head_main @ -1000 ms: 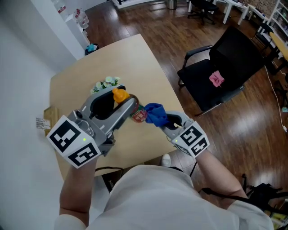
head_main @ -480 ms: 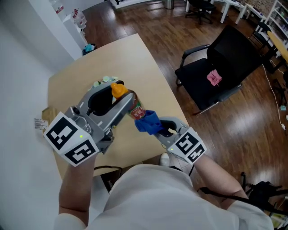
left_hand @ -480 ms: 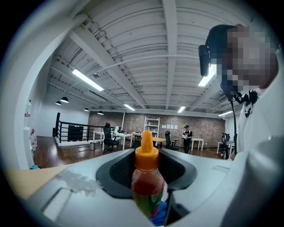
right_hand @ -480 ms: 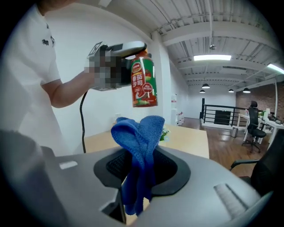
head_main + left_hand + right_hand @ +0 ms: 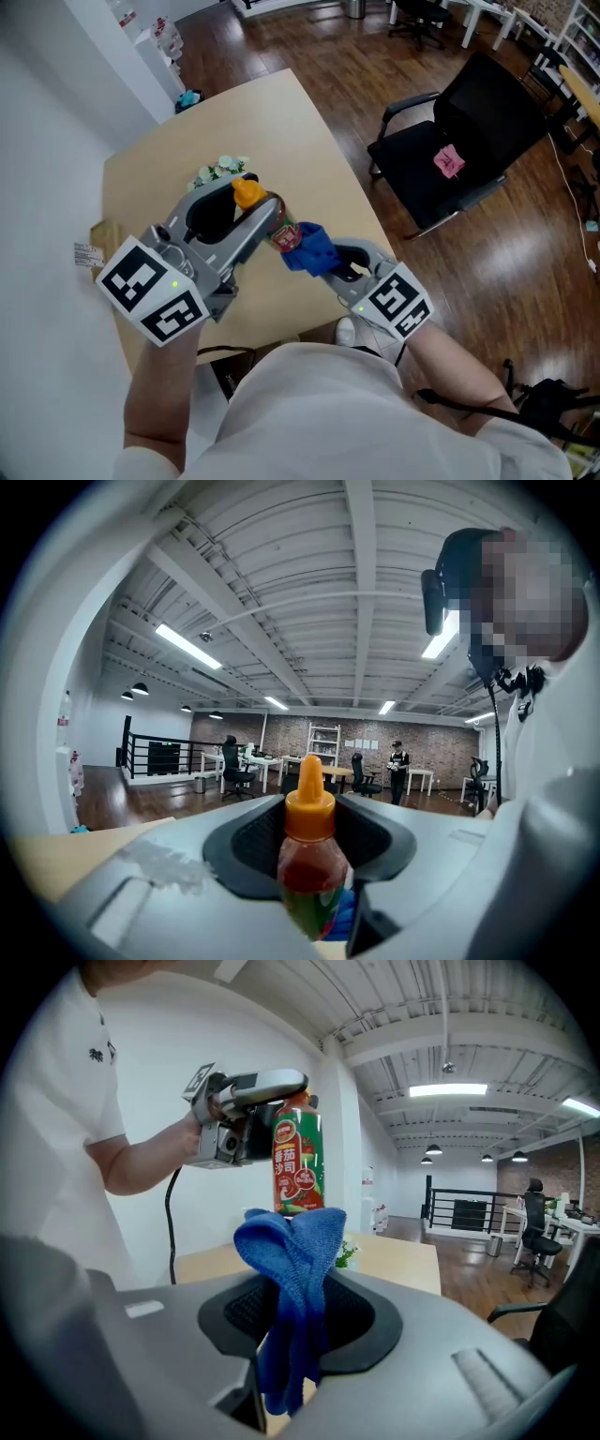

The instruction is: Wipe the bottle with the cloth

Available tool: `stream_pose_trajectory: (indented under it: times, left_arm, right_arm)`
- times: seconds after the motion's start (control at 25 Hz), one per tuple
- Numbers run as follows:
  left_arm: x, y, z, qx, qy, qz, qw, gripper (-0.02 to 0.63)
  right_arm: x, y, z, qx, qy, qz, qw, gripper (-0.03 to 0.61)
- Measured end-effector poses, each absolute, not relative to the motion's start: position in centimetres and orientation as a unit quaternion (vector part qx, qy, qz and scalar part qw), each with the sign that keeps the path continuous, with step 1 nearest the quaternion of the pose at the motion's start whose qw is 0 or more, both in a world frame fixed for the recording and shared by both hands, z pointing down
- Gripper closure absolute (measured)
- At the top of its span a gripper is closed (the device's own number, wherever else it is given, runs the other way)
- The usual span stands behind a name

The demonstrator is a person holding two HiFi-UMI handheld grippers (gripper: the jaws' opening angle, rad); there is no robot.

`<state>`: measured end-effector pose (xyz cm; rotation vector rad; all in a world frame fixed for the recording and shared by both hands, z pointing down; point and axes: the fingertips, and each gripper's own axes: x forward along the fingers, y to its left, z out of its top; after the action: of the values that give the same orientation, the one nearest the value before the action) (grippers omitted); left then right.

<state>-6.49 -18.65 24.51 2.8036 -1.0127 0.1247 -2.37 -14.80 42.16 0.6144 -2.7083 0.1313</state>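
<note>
Above the desk (image 5: 281, 122), the left hand-held gripper (image 5: 257, 214) is clamped on the orange-capped sauce bottle (image 5: 287, 234), while the right hand-held gripper (image 5: 339, 264) pinches the bunched blue cloth (image 5: 315, 247) right at the bottle's labelled lower end

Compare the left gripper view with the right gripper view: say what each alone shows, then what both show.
Only the left gripper view: the orange cap of the bottle, in plain sight between the jaws of the left gripper, and the person's head rig. Only the right gripper view: the bottle's label, the left gripper seen from outside holding the bottle above the table, and the full bunch of cloth clamped in the right gripper. Both: bottle, blue cloth, table.
</note>
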Motion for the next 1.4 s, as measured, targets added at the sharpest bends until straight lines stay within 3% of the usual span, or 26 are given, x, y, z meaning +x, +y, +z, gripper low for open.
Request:
stream_pose_trajectory:
  times: [0.6, 1.4]
  left_arm:
    - [-7.1, -19.2, 27.8, 0.929, -0.353, 0.064, 0.090, 0.454]
    - [-6.0, -24.9, 46.5, 0.881, -0.434, 0.127, 0.137, 0.454]
  right_arm:
    - [6.6, -17.8, 39.9, 0.329, -0.930, 0.054, 0.154, 0.456]
    - [15.5, -13.2, 44.6, 0.355, -0.908, 0.118, 0.187, 0.456]
